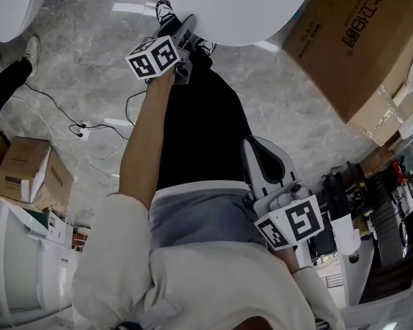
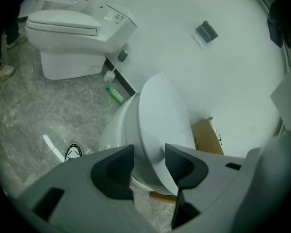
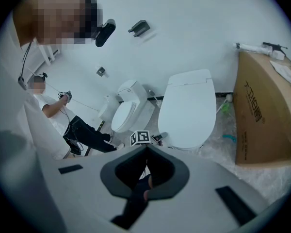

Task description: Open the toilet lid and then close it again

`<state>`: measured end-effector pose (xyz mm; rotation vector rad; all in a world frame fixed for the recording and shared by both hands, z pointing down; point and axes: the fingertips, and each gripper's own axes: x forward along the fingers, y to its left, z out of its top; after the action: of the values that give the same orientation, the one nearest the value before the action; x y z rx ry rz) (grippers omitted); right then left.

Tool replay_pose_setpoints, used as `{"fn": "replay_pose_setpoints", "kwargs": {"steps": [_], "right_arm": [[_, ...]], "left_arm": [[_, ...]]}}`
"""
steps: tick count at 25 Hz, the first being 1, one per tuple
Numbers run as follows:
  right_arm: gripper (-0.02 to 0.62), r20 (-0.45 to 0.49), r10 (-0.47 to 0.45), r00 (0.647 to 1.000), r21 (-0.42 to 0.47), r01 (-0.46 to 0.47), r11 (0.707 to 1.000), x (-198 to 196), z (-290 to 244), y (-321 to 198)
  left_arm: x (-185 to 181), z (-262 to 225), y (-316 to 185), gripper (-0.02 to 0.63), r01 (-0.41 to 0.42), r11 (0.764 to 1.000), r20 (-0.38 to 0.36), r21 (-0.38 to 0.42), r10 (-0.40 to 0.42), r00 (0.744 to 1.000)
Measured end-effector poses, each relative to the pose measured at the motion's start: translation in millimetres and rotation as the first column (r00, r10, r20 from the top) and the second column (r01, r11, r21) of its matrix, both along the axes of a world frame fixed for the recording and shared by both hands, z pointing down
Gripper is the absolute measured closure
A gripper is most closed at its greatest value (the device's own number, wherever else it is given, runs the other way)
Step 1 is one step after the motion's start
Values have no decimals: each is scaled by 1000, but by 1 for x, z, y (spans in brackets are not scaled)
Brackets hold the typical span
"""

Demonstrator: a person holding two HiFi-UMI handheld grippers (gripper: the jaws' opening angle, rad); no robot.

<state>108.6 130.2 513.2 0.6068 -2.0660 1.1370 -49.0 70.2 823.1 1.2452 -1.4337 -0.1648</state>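
Observation:
The white toilet lid fills the top of the head view and shows oval in the right gripper view. My left gripper reaches out to its front edge. In the left gripper view the lid is tilted up off the bowl. Its rim fills the gap of the left gripper, with one pad under it and one on top. My right gripper hangs by my waist, away from the toilet. Its tips meet, with nothing between them.
A large cardboard box stands right of the toilet. A second toilet stands to the left, with a green bottle on the floor. Cables and a small carton lie at my left. A person crouches nearby.

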Motion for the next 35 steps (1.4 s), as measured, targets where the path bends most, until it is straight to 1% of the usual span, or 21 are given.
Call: {"fn": "replay_pose_setpoints", "kwargs": {"steps": [20,27,35], "right_arm": [[584,44,-19,999,13,19,1000,-4,-12,-22],[584,53,-27,998,20,26,999,-7,-16,-28],[584,70,-34,997,31,32,999,-13,-23,-30]], "left_arm": [[-4,-67,-3,437,84,993,-31,81,-81,996],[-8,-99,-8,443,108,985,-38,137,-104,994],[-10,-143,-15,443,102,969,-41,223,-96,995]]}}
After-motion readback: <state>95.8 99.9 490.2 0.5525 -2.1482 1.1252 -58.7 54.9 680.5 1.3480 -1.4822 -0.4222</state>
